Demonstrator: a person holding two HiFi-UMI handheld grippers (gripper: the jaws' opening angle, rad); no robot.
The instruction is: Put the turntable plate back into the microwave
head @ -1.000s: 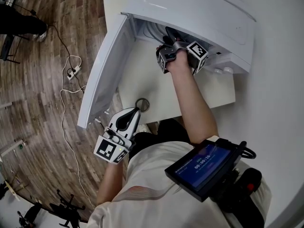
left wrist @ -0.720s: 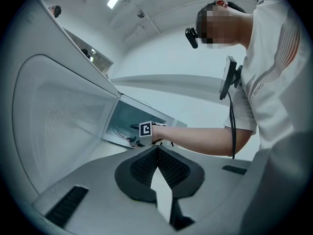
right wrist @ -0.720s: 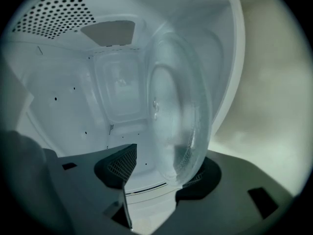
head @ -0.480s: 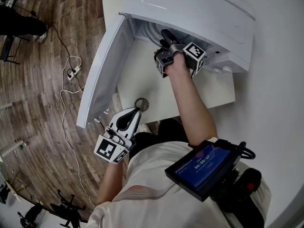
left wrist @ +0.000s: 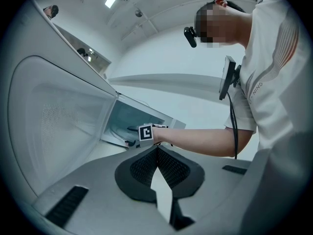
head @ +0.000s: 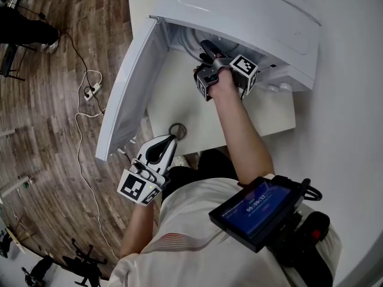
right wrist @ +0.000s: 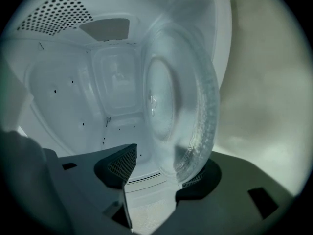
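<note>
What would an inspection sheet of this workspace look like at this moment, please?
Surface: white table bearing the microwave, its door swung open.
Job's things: glass turntable plate at the cavity's opening, edge-on in the right gripper view.
Clutter: a small ring near the table's front edge.
Grippers: right gripper reaches into the cavity, jaws apart around the plate's rim, which touches one pad only; left gripper shut, empty, low by the person's body.
Cables: white cable and power strip on the floor.
Surroundings: wooden floor.
</note>
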